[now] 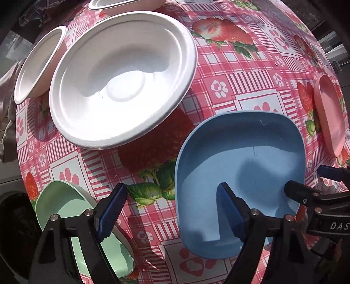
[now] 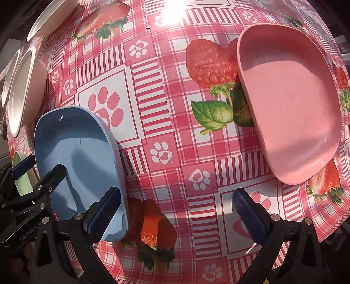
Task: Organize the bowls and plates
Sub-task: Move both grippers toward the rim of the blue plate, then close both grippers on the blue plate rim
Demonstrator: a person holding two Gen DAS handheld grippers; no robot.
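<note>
A blue rounded-rectangle plate lies on the strawberry tablecloth. My left gripper points down over the plate's left rim, open: one finger stands inside the plate, the other outside over the cloth, neither pad pressing. In the right wrist view the blue plate is at the left and a pink plate at the upper right. My right gripper is open and empty above the cloth, its left finger over the blue plate's right rim. A large white bowl and a green plate lie nearby.
Two smaller white bowls sit near the table's far left edge. The pink plate shows at the right edge of the left wrist view. The right gripper reaches in over the blue plate's right side.
</note>
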